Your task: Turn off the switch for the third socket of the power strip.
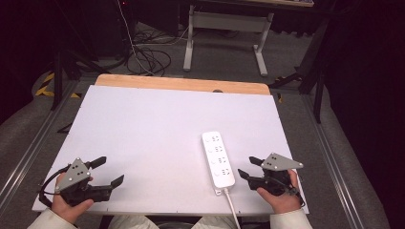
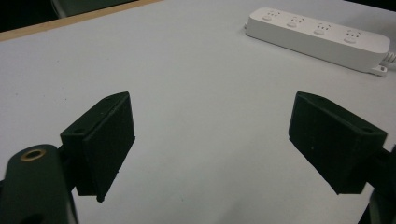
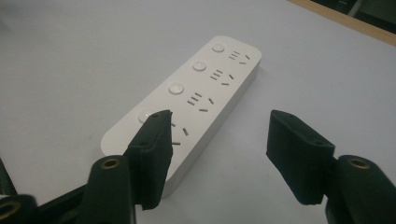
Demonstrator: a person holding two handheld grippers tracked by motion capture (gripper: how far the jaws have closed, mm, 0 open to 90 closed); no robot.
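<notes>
High view: white power strip [image 1: 218, 159] lies lengthwise on the white table [image 1: 143, 133], right of centre, its cord [image 1: 232, 207] running toward you. Your left gripper [image 1: 109, 171] rests near-left, jaws apart; your right gripper [image 1: 249, 168] sits just beside the strip, jaws apart.

Left gripper view: jaws wide, nothing between; strip well apart, upper right.

Right gripper view: jaws apart, strip's near end close ahead.

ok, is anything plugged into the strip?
No, all four sockets on the strip sit bare in the right gripper view.
</notes>
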